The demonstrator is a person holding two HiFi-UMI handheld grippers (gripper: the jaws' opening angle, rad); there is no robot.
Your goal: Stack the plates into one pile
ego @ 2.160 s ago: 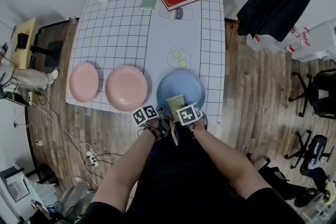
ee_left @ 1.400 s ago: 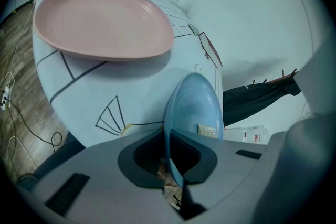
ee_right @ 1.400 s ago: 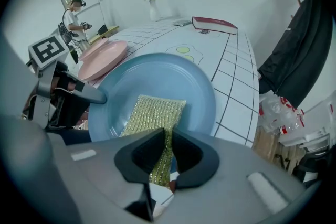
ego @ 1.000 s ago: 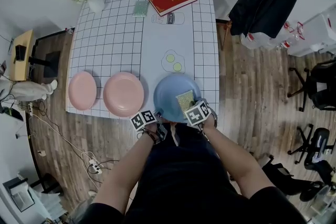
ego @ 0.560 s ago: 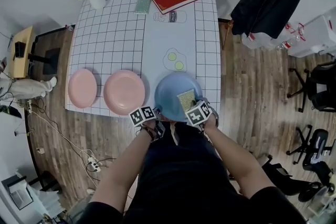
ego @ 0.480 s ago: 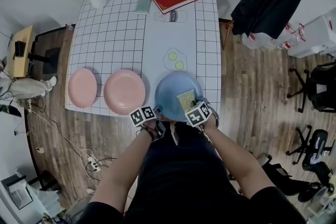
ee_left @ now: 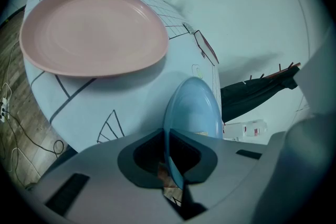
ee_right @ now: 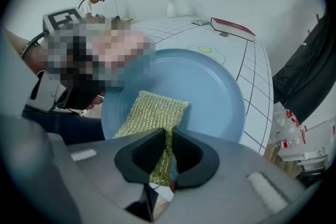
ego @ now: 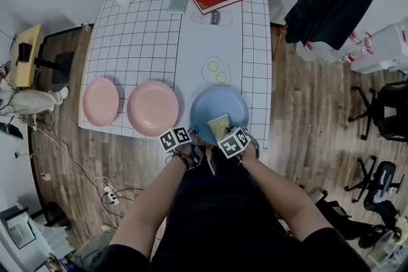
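Table [ego: 146,35], near edge, left to right: small pink plate [ego: 101,101], then larger pink plate [ego: 153,107] just beside it. Both lie flat and untouched, not overlapping. Left gripper [ee_left: 167,136] is clamped on the near rim of the blue plate [ego: 220,105], likely to steady it. A yellow-green scouring pad [ego: 218,125] lies in that plate (it would foul any stack). Right gripper [ee_right: 169,139] is pinched shut on the pad's near end, at the plate's rim — my read: clear the pad first, stack afterwards. No plate is stacked yet.
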